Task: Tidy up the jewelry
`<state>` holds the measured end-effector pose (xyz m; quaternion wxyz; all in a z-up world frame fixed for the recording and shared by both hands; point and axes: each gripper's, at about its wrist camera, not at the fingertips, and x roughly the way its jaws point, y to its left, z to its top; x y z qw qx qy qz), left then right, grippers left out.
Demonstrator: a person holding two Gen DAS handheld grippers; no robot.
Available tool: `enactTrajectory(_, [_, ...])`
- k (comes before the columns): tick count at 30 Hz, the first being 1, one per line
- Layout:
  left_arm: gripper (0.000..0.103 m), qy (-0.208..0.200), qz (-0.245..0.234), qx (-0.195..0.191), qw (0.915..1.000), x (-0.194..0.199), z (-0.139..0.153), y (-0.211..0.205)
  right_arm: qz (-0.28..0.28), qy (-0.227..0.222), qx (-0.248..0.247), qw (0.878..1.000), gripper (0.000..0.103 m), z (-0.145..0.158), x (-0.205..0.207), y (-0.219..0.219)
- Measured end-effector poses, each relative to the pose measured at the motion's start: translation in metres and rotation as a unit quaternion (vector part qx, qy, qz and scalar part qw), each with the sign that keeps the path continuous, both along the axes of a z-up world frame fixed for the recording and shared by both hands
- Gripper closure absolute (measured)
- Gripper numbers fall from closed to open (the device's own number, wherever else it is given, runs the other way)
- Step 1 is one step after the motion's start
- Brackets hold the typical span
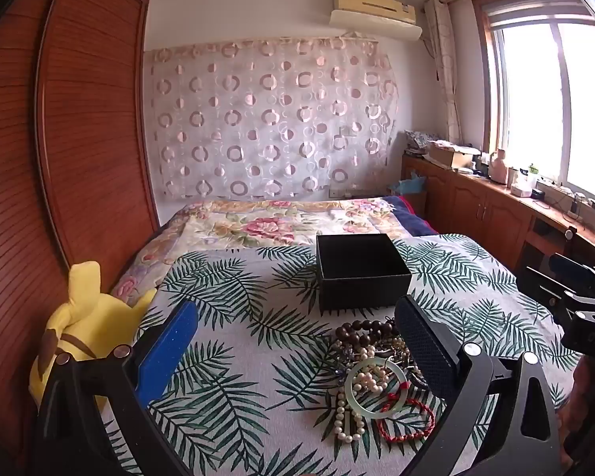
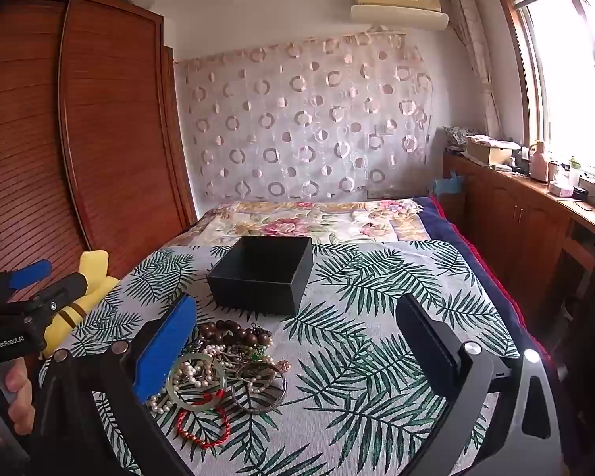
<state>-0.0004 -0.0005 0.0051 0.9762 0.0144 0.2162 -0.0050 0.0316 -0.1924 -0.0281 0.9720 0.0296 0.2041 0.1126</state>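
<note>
A pile of jewelry [image 1: 376, 373] lies on the leaf-print cloth [image 1: 237, 357]: a pale green bangle [image 1: 374, 386], a pearl strand [image 1: 347, 416], a red cord bracelet [image 1: 406, 420] and dark wooden beads [image 1: 361, 329]. It also shows in the right wrist view [image 2: 226, 369]. An open, empty black box [image 1: 361, 273] stands just behind the pile, also in the right wrist view [image 2: 263, 277]. My left gripper [image 1: 297, 333] is open and empty, with the pile near its right finger. My right gripper [image 2: 297, 333] is open and empty, with the pile near its left finger.
A yellow plush toy [image 1: 75, 333] lies at the bed's left edge beside a wooden wardrobe [image 1: 59, 158]. A floral blanket [image 1: 281, 222] covers the far bed. A cluttered wooden counter [image 2: 535, 198] runs along the right under the window.
</note>
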Motion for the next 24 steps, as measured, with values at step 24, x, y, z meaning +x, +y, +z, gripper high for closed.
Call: enactTrajectory(24, [0.007, -0.002, -0.001, 0.000, 1.0000, 0.0004, 0.0017, 0.0013, 0.001, -0.002, -0.002, 1.000, 0.002, 0.0012, -0.0010, 0.0000])
